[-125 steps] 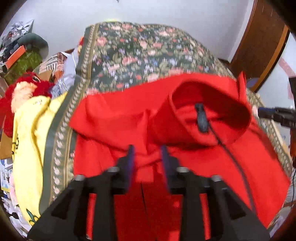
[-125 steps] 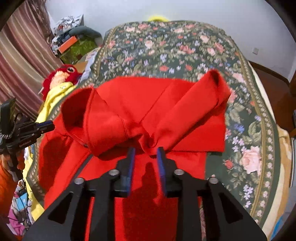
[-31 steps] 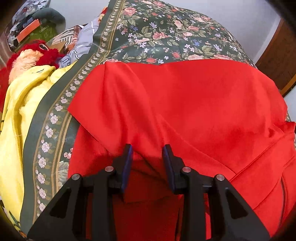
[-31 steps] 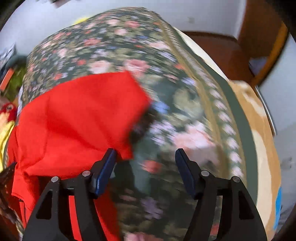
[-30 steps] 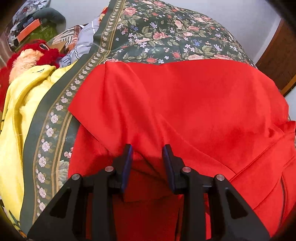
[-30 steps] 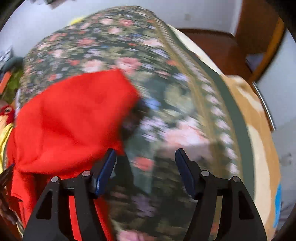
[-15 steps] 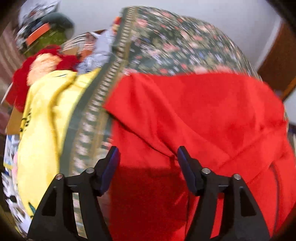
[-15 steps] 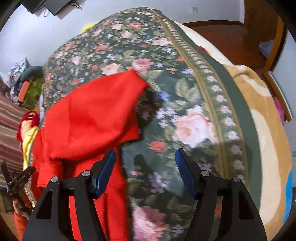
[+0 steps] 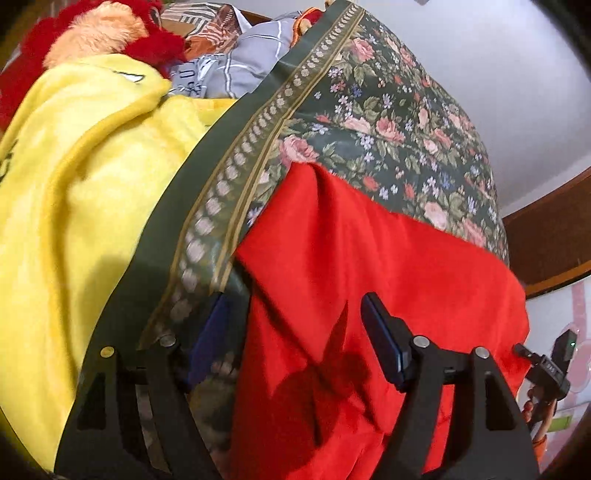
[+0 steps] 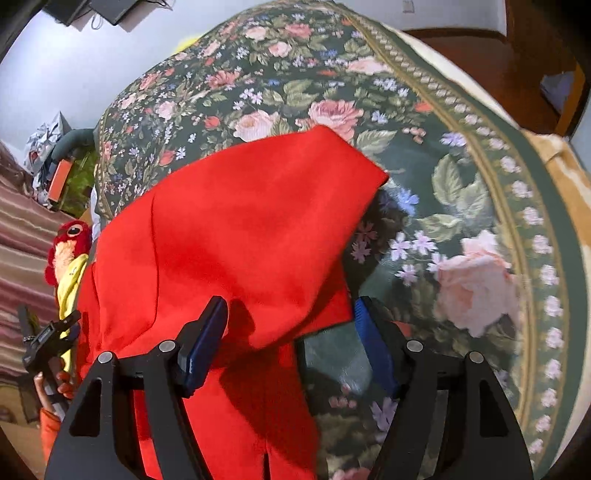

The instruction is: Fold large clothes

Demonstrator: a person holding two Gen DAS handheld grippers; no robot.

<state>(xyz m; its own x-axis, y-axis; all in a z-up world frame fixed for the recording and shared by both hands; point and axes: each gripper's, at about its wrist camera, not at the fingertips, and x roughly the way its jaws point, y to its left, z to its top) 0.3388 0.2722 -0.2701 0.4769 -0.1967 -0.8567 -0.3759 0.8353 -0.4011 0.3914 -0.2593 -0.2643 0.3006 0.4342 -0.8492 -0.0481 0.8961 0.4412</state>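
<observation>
A large red garment [image 9: 369, 280] lies folded over on the floral bedspread [image 9: 388, 122]. My left gripper [image 9: 295, 332] is open, its jaws astride the garment's left folded edge and holding nothing. In the right wrist view the red garment [image 10: 240, 229] covers the left half of the bedspread [image 10: 461, 206]. My right gripper [image 10: 290, 336] is open, its jaws either side of the garment's right lower edge and holding nothing. The other hand-held gripper shows at the far right of the left wrist view [image 9: 546, 365] and at the far left of the right wrist view [image 10: 48, 339].
A yellow blanket [image 9: 74, 184] and a red plush toy [image 9: 99, 29] lie left of the bed, with grey cloth [image 9: 236, 70] behind. The plush toy [image 10: 68, 247] and cluttered items [image 10: 55, 158] show at the left of the right wrist view. A wooden floor [image 10: 480, 59] lies beyond the bed.
Both grippers, shut on the garment 4.2 s ago, have opened and let go. The top part has been folded over flat. The left gripper has swung toward the garment's left edge.
</observation>
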